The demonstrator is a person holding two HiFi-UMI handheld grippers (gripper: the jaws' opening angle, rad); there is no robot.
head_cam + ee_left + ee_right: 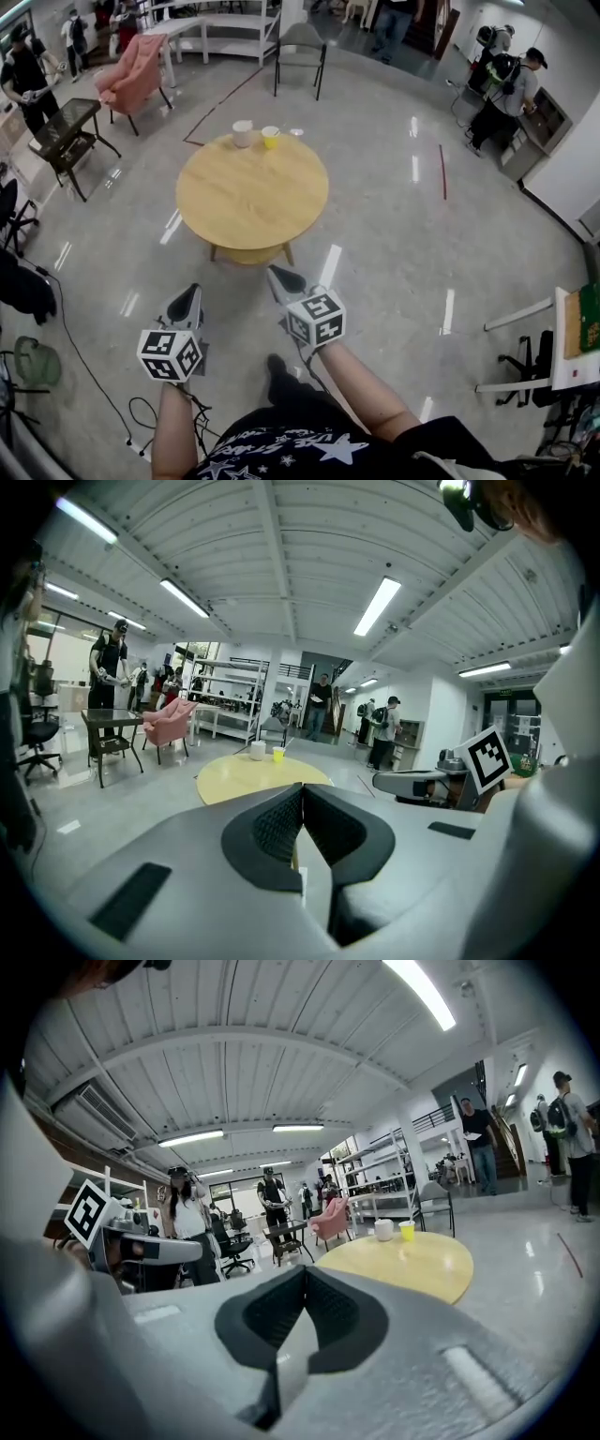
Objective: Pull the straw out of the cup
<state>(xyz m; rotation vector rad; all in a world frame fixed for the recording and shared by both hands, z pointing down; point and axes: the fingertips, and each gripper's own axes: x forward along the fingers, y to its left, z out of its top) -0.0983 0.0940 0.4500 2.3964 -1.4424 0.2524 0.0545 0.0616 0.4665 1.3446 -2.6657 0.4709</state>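
Both tools are held out over the floor, well short of the round wooden table (253, 197). The left gripper (302, 791) has its jaws pressed together with nothing between them, and the right gripper (305, 1274) is closed and empty in the same way. The yellow cup (270, 137) stands near the table's far edge, just beside a white cup (243, 133) on its left. At this range any straw in it is too small to make out. A pink armchair (131, 70) stands beyond the table.
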